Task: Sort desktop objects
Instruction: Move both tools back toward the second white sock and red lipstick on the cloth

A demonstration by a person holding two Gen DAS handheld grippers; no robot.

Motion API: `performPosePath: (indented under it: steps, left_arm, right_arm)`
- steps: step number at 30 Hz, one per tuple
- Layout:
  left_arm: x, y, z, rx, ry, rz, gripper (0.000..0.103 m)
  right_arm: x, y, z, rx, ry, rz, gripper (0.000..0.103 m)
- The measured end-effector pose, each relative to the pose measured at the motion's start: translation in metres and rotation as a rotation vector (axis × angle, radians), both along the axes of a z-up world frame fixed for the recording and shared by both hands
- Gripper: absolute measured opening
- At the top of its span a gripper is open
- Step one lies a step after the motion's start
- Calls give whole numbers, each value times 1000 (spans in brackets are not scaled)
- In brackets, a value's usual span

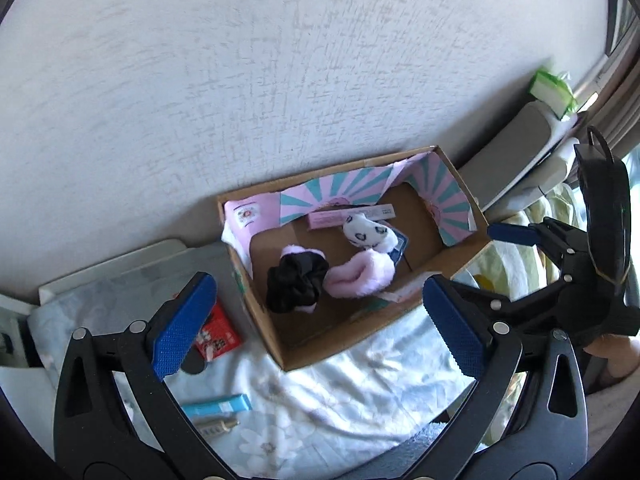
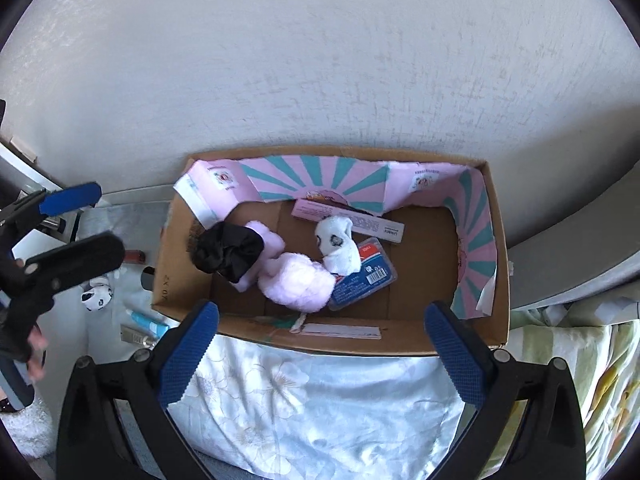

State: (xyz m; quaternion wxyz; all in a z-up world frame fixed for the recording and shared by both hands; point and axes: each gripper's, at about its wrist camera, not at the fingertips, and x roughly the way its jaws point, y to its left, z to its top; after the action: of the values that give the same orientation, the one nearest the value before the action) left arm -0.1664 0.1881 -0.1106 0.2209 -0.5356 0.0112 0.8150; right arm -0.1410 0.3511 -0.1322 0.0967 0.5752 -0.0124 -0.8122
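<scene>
Both tools empty, jaws at full spread: left tool (image 1: pixel 316 320) hangs over the near left corner of the cardboard box (image 2: pixel 498 264), right tool (image 2: pixel 320 348) over its near wall. The box sits on a floral bedcover (image 2: pixel 304 408) against the far wall. Already in it: black scrunchie (image 2: pixel 228 252), pink fluffy band (image 2: pixel 296 284), spotted white plush (image 2: pixel 340 248), blue blister pack (image 2: pixel 364 280), long pink carton (image 2: pixel 348 218). Still outside, left of the box: red printed pack (image 1: pixel 218 334), light-blue tube (image 1: pixel 220 404), a metallic-capped item (image 1: pixel 216 426) just near of it, and a second spotted plush (image 2: pixel 98 296). Judgement: all look light. The plush is soft, will squash, any pinch across the body holds. The tube is smooth and may roll, so grip across mid-length. The red pack lies flat, so take it by its edges. Obstacles: the box's left wall stands close to the red pack; soft bedding will give under downward pressure.
</scene>
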Motion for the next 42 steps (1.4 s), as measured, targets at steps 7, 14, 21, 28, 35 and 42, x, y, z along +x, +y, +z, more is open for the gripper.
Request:
performPosePath:
  steps: [7,14,21,28,35,42]
  left_arm:
    - [25,-30,28,-54,51,4,103]
    - [38,-86,35,62,-39,144,103]
    - [62,-146,37,23,-2,254,103]
    - [75,-185,42,100,42,276,103]
    - [82,-218,43,75,68,331,103]
    - [100,-247,11,77,42,385,103]
  right_arm:
    - [13,-10,20,-53,41,-59,103]
    - [23,-23,24,-187,-18,-123,103]
    - [31,-41,36,-134,17,-142,103]
    - [37,-62,34,-64,41,-89,103]
    - [52,-100,47,-18,100,84,103]
    - [49,-137,45,5,93,203,103]
